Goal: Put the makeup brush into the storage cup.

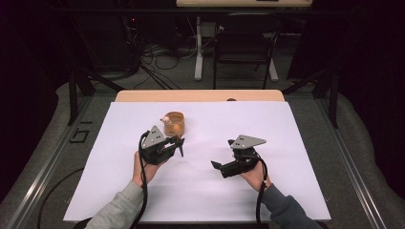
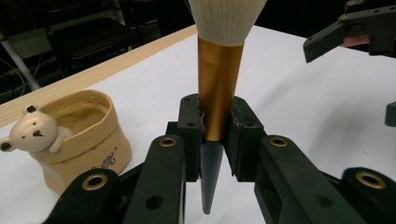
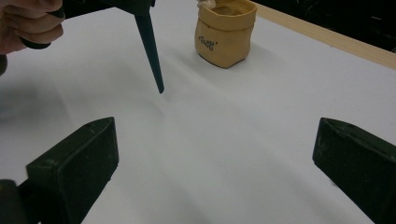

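Left gripper view: we see our left gripper pinching a makeup brush upright beside the bear pot; our right gripper is spread wide, holding nothing.

I count: one makeup brush, gold ferrule, dark pointed handle. One tan pot, one bear figure on its rim. Two grippers: left gripper, right gripper. One white sheet. One table.
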The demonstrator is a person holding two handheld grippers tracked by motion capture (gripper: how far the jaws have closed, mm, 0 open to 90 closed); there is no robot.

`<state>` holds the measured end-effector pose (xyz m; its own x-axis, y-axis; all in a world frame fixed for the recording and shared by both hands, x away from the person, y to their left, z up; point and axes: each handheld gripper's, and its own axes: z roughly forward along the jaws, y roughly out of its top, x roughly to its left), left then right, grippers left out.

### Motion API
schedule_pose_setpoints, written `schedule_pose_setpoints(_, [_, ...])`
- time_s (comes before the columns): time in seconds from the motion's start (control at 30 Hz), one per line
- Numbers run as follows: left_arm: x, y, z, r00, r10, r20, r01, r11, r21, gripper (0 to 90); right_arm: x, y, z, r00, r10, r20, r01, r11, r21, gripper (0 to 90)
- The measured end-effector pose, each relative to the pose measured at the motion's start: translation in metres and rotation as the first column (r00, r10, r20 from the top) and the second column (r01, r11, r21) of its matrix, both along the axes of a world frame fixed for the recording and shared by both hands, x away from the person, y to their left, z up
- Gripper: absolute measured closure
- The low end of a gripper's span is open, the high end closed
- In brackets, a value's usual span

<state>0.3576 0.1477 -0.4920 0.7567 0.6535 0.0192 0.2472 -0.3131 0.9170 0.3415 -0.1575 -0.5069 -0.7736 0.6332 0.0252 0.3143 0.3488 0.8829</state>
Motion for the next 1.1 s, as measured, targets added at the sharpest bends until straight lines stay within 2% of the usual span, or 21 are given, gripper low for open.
schedule_pose_setpoints(0.73, [0.006,0.012,0.001,0.9986,0.05,0.014,-0.05,0.9987,0.011,78.1,-0.012,-0.026,-0.003,0.9989,-0.043,0.019,0.043,0.9991,0.009,0.1])
schedule_pose_setpoints(1.1, [0.01,0.017,0.004,0.9978,0.062,0.022,-0.062,0.998,0.013,78.1,-0.017,-0.03,-0.004,0.9988,-0.038,0.031,0.038,0.9993,0.001,0.1])
